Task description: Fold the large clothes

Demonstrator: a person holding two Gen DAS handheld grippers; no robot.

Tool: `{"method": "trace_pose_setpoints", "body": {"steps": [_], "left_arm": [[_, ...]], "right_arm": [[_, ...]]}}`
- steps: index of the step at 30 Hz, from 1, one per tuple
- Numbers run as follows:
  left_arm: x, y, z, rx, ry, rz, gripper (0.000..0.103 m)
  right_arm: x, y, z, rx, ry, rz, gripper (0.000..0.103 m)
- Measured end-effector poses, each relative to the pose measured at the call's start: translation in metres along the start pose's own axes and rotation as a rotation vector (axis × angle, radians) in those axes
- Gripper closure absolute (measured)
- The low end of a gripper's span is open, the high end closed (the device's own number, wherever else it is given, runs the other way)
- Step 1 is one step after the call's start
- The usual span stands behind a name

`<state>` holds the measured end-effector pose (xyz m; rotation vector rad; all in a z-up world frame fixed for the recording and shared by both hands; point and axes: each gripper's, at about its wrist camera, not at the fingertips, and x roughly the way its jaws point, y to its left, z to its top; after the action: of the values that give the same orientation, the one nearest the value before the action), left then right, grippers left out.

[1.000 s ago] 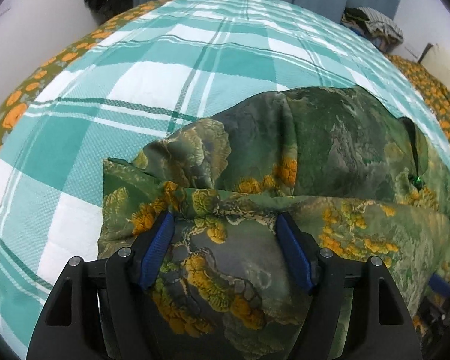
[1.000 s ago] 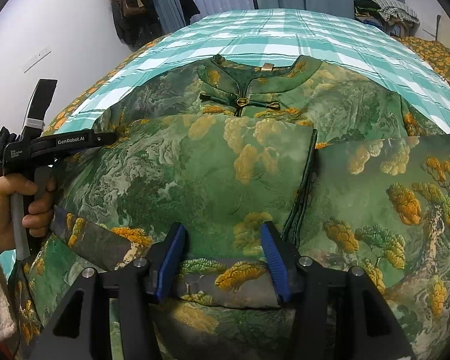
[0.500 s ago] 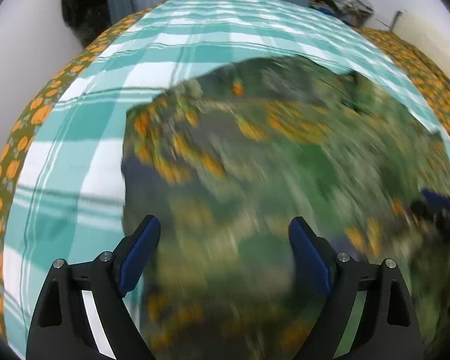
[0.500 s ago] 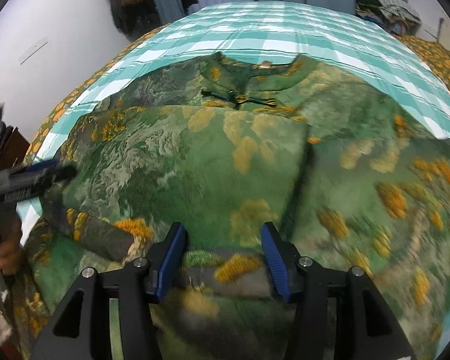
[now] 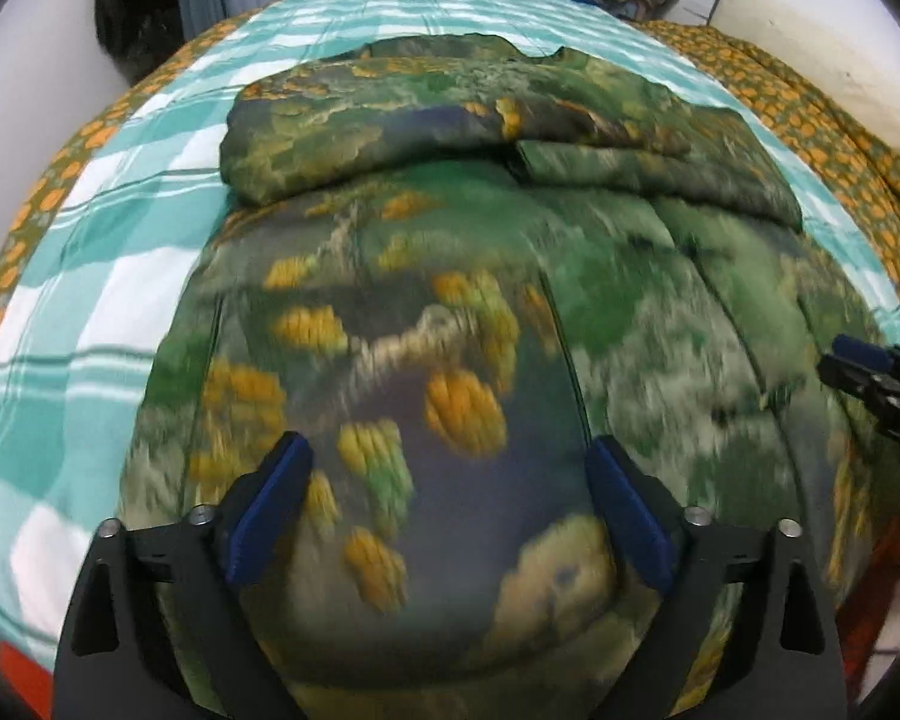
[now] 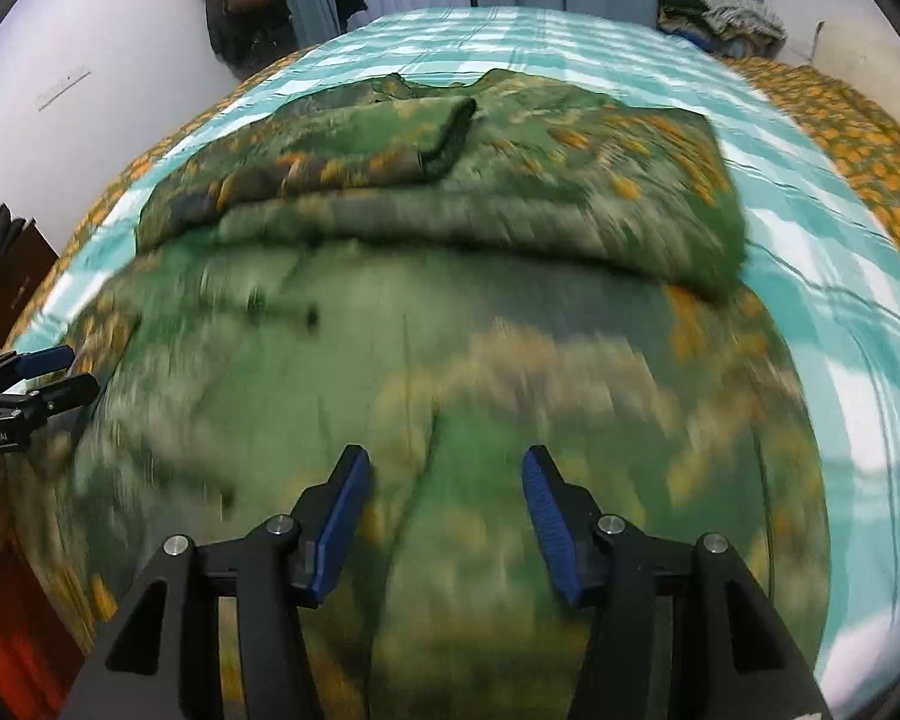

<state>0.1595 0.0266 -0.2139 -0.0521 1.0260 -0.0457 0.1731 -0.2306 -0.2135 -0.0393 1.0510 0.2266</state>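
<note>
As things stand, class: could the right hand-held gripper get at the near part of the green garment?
Probably yes: the right hand-held gripper, jaws opening and empty, hangs right above the green garment with nothing in between.

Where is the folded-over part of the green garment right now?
In both wrist views it lies across the far half of the garment, on the checked bedspread, beyond both open grippers.
</note>
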Motion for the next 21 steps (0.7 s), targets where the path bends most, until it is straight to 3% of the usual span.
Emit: {"method": "trace_pose_setpoints", "body": {"steps": [4,9,21], "left_arm": [[0.007,-0.007,-0.007,0.006,0.002,0.035,0.001],[0.015,-0.007,-0.007,0.01,0.004,0.032,0.001],[0.017,-0.004,-0.012,-0.001,0.0,0.032,0.001]], "right_arm": [[-0.003,-0.004,-0.024,0.046,-0.021,0.003,0.037],[0.007,0.002,-0.026,0.013,-0.031,-0.033,0.032],[0.013,0.009,-0.031,-0.027,-0.066,-0.061,0.031]]}}
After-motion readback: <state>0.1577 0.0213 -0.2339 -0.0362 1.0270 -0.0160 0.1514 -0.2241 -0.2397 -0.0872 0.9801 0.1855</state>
